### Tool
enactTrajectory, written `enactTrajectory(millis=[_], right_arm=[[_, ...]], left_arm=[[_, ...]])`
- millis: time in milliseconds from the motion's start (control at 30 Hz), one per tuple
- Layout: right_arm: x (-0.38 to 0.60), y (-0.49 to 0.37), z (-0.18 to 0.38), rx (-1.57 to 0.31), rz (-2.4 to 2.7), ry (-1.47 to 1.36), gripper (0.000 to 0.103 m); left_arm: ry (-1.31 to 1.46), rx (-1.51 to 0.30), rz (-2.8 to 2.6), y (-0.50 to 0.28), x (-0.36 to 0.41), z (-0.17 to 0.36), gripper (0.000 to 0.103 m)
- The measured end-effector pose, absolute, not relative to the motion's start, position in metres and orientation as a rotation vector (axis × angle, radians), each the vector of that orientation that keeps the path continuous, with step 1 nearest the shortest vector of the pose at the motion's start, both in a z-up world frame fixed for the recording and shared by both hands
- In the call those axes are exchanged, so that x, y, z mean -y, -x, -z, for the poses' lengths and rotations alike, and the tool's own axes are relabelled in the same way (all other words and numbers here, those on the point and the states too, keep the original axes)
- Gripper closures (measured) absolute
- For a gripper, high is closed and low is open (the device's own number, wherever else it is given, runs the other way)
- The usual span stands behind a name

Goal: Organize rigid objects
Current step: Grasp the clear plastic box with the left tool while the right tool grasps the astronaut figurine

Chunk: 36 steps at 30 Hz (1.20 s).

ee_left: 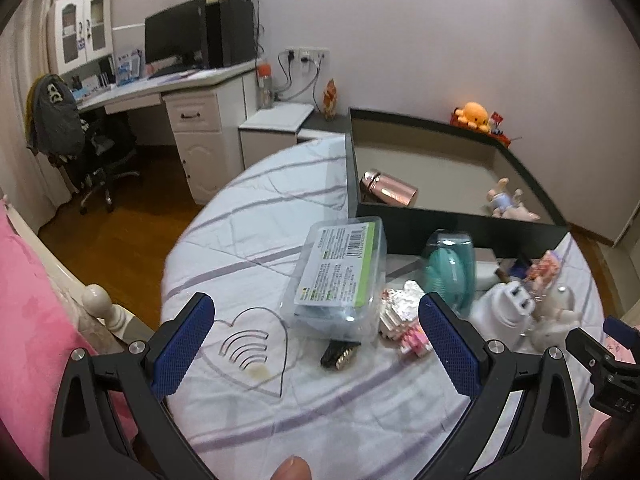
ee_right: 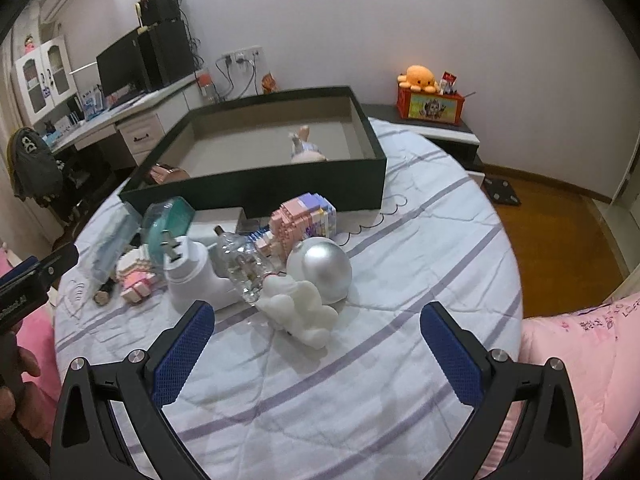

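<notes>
Both grippers hang with fingers spread wide, holding nothing. Ahead of the left gripper lies a clear plastic case. Ahead of the right gripper sits a white cloud figure (touching a silver ball). Beyond both stands a dark box.

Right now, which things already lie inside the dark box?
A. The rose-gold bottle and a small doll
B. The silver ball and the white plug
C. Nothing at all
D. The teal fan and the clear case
A: the rose-gold bottle and the doll lie on the floor of the box; the other items sit outside on the sheet.
</notes>
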State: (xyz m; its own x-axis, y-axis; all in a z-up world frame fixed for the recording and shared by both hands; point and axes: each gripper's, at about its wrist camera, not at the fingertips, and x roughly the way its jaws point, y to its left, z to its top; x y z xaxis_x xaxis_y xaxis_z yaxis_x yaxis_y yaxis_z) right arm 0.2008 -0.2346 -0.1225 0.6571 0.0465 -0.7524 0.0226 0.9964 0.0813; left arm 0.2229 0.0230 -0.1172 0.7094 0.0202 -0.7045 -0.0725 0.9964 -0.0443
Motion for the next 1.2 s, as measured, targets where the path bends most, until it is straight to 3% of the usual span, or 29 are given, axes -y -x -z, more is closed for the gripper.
enactTrajectory(millis=[400,500,600,700,733,767,1200], right_arm=[[0.234,-0.229,0.153,-0.928,-0.012,-0.105,0.000],[0.236,-0.230,0.156,-0.931,-0.016,-0.111,0.002],[0.237,-0.234,0.162,-0.943,-0.011,-0.105,0.013],[0.238,-0.234,0.163,-0.924,-0.011,-0.105,0.025],[0.237,-0.234,0.162,-0.919,-0.015,-0.102,0.035],[0.237,-0.234,0.161,-0.917,-0.018,-0.100,0.037],[0.253,-0.216,0.144,-0.874,-0.054,-0.153,0.038]], left_arm=[[0.127,-0.889,-0.021,-0.270,-0.036,0.156,0.001],[0.148,-0.907,-0.003,-0.276,-0.036,0.160,0.010],[0.146,-0.919,0.002,-0.281,-0.034,0.161,0.020],[0.149,-0.914,0.033,-0.280,-0.029,0.159,0.038],[0.149,-0.913,0.032,-0.279,-0.029,0.158,0.038],[0.148,-0.913,0.032,-0.279,-0.029,0.157,0.038],[0.169,-0.871,0.028,-0.259,-0.042,0.136,0.038]])
